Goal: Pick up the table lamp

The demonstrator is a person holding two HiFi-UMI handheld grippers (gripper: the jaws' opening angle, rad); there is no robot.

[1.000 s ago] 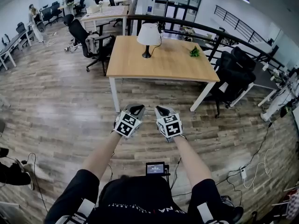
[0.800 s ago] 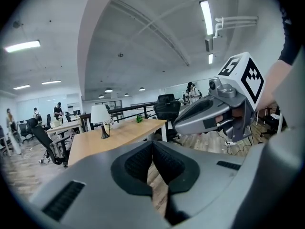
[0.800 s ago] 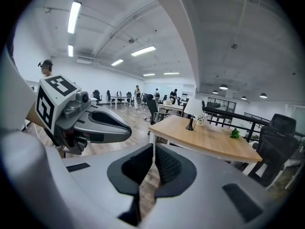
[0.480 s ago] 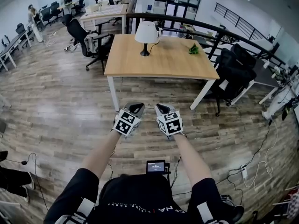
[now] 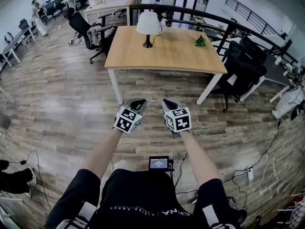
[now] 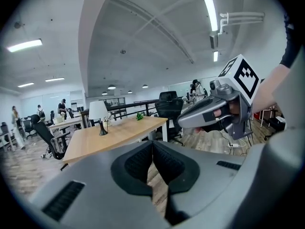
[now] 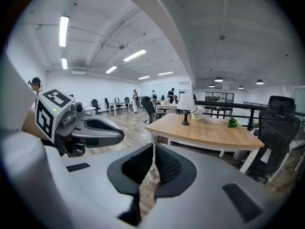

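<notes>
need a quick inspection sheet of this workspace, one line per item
surface: wooden table, mostly bare, ahead of the person
job's things: lamp upright near the table's far edge, untouched
clutter: small green plant on the table
grippers: left gripper and right gripper both shut, nothing between the fingers, short of the table
cables: loose cables and a power strip on the floor at right
surroundings: black chairs beside the table, railing behind it

Bare floor [image 5: 62,104] ahead, office chairs [image 5: 89,33] either side of table [image 5: 167,56]
</notes>
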